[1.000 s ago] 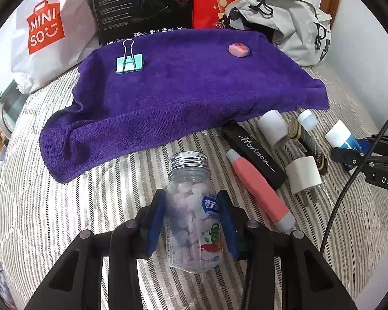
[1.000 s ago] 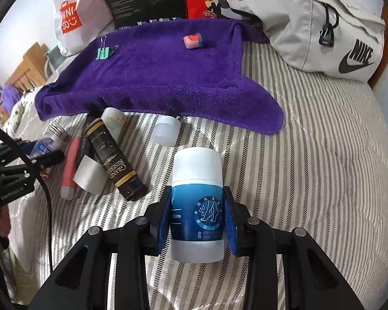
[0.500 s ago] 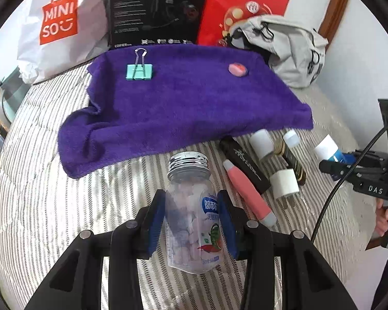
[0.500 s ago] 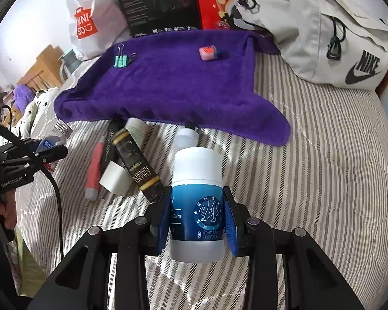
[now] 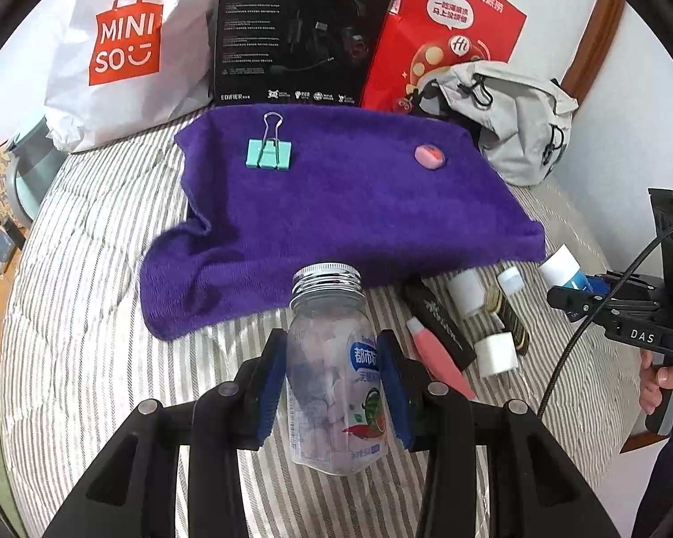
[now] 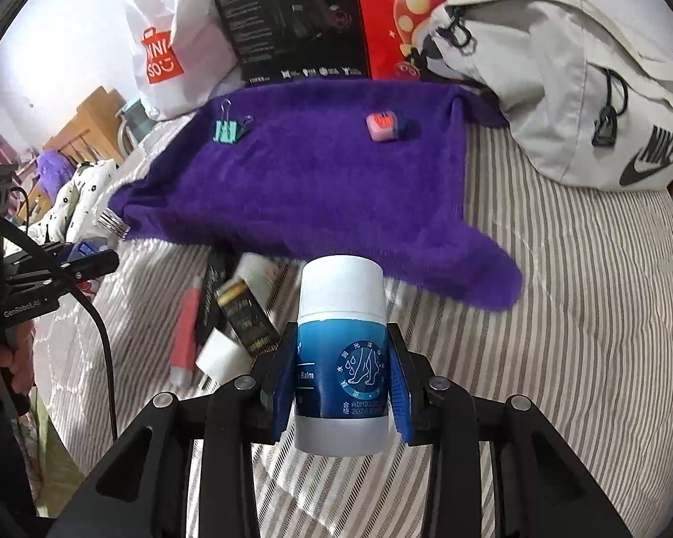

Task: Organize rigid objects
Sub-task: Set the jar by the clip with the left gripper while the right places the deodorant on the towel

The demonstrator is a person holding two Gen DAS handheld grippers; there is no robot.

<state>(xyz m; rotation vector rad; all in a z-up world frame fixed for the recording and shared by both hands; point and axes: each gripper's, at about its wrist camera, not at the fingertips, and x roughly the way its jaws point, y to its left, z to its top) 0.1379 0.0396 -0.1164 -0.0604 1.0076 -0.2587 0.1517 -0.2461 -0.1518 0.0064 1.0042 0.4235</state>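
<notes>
**Q:** Jaws first: what does each gripper hold?

**A:** Both sets are clamped on something. The left gripper (image 5: 334,385) grips a clear candy bottle (image 5: 334,372) with a silver screw cap, held above the striped bed (image 5: 89,336). The right gripper (image 6: 343,385) grips a blue foot balm stick (image 6: 342,354) with a white cap, also off the bed.

**Q:** What lies around them?

**A:** A purple towel (image 5: 336,206) is spread on the bed, carrying a teal binder clip (image 5: 269,152) and a small pink eraser (image 5: 430,155), well apart. Just beside the towel's near edge sits a cluster of tubes, including a pink tube (image 5: 439,361) and a black tube (image 5: 439,327). A grey bag (image 6: 574,89) rests behind.
</notes>
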